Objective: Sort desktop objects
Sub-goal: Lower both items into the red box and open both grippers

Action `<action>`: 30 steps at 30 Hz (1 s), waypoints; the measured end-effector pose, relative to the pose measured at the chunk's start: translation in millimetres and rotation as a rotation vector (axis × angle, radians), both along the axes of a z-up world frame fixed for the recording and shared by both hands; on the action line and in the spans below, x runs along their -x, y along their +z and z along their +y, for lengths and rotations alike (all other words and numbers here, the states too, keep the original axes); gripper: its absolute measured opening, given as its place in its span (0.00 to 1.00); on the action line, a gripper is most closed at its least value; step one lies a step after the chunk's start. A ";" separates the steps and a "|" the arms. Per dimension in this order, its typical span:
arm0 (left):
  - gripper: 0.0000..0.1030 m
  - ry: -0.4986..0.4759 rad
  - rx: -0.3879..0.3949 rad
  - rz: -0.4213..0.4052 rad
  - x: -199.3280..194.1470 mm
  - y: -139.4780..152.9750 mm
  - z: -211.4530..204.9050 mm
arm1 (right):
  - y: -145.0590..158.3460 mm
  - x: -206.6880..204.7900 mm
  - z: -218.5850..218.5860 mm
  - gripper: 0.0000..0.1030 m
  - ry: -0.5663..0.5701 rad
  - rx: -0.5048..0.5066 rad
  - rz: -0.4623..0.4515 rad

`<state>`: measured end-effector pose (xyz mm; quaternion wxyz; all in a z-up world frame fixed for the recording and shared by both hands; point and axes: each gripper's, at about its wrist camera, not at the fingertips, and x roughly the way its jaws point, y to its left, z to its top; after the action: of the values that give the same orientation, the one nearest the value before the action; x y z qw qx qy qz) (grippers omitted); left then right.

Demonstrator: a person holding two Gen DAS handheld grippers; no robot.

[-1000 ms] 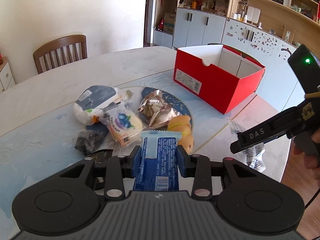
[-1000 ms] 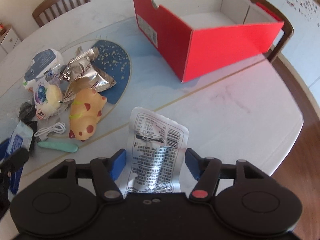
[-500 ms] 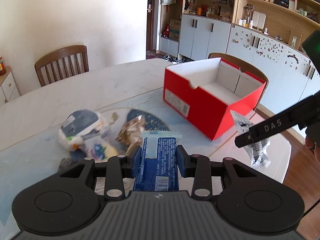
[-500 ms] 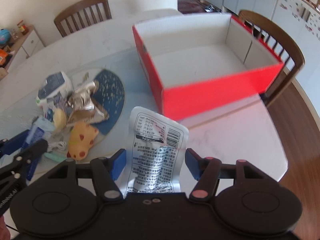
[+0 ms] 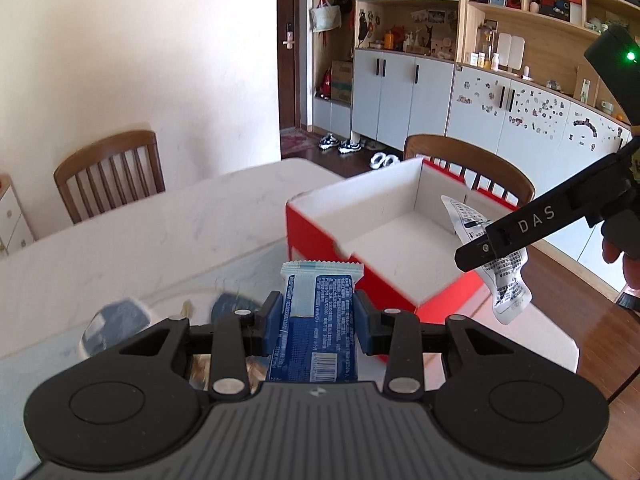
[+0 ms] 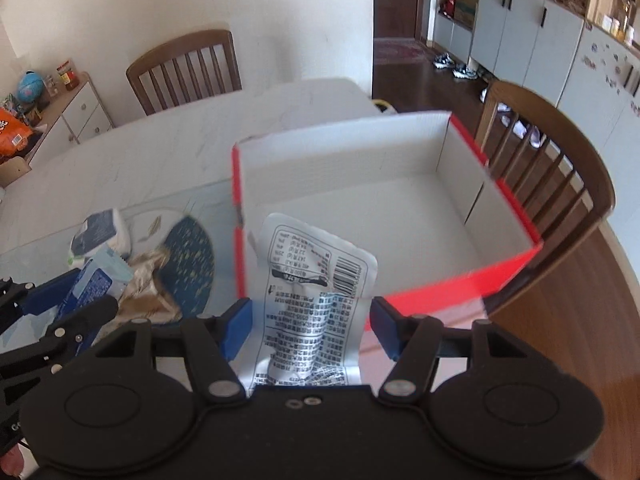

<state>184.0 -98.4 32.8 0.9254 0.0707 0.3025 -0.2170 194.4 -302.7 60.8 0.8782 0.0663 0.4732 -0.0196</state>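
White marble table (image 6: 168,148) carries the work area, with wooden chairs around it and cabinets behind.

Progress: the red box (image 6: 440,284) stands on the table, and its white interior is bare wherever it shows. No item has been sorted into it yet, so the task appears to be at an early stage.

Left to right in the right wrist view:
- A white packet (image 6: 100,234), a crumpled foil wrapper (image 6: 148,284) and other small items remain near the blue mat (image 6: 192,268). All await sorting.
- The left hand-held gripper (image 5: 316,314) is clenched on a blue snack bar (image 5: 314,320), held above the table just short of the box.
- The right hand-held gripper (image 6: 310,326) carries a silver sachet (image 6: 316,304) at the box's near wall. Its pads stand apart from the sachet's edges, so the grip cannot be confirmed.

The sachet is creased, printed with black text and a barcode.
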 end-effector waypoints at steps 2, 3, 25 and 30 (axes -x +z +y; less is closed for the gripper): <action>0.34 -0.009 -0.001 -0.008 -7.5 4.0 -12.1 | 2.1 -10.0 -11.4 0.62 0.003 -0.002 0.000; 0.35 -0.016 -0.002 -0.013 -11.7 5.9 -19.1 | 2.8 -14.4 -16.8 0.62 0.002 0.002 -0.002; 0.34 -0.144 -0.135 0.079 -107.3 -31.7 -151.8 | -32.2 -105.2 -86.2 0.62 0.081 0.106 0.014; 0.34 -0.168 -0.176 0.117 -125.6 -49.1 -169.9 | -54.6 -119.5 -92.8 0.62 0.111 0.128 0.056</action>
<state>309.7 -268.2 -16.3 0.8750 0.1639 0.3666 -0.2704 313.9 -395.5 6.2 0.8667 -0.0171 0.4985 -0.0030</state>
